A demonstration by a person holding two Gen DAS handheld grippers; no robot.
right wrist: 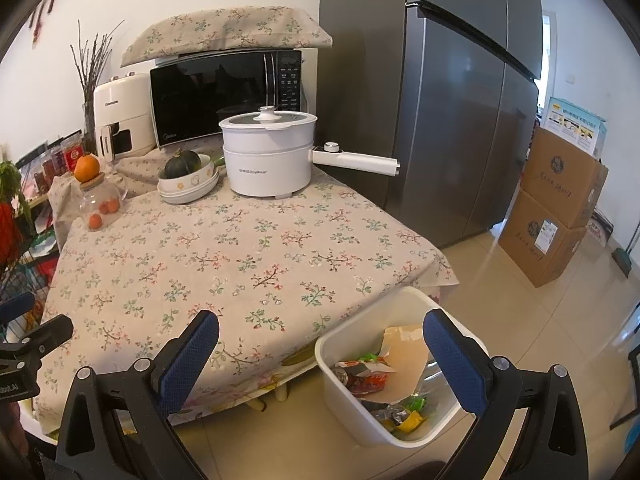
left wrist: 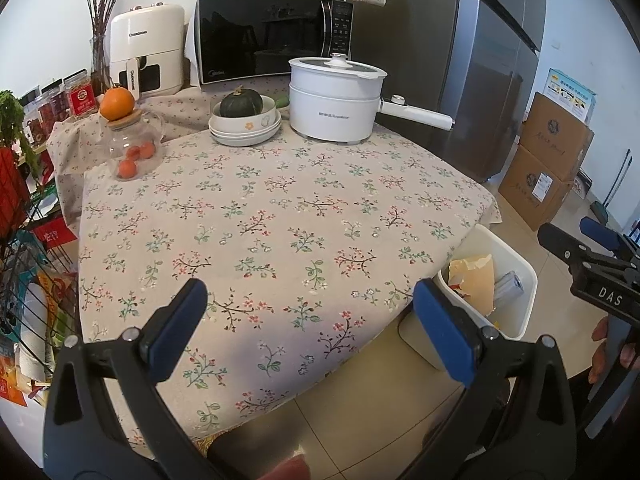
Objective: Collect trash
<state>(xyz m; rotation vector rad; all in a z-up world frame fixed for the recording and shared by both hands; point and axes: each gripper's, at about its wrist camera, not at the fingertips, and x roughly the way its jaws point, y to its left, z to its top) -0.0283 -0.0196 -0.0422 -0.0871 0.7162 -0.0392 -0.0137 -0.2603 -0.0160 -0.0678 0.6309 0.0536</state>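
A white trash bin (right wrist: pixel 352 404) stands on the floor at the table's near right corner; it also shows in the left wrist view (left wrist: pixel 520 280). It holds a torn brown paper piece (right wrist: pixel 404 360), crumpled wrappers (right wrist: pixel 364 376) and a grey item (left wrist: pixel 508 286). My left gripper (left wrist: pixel 310 314) is open and empty above the table's front edge. My right gripper (right wrist: pixel 320 350) is open and empty, just above the bin's left side. The right gripper also shows in the left wrist view (left wrist: pixel 576 244).
The floral-cloth table (left wrist: pixel 260 216) carries a white electric pot (left wrist: pixel 336 96), stacked bowls with a green squash (left wrist: pixel 242 106), a glass jar with oranges (left wrist: pixel 132 148), a microwave (left wrist: pixel 272 36) and an air fryer (left wrist: pixel 146 48). A fridge (right wrist: pixel 452 100) and cardboard boxes (right wrist: pixel 556 208) stand at right.
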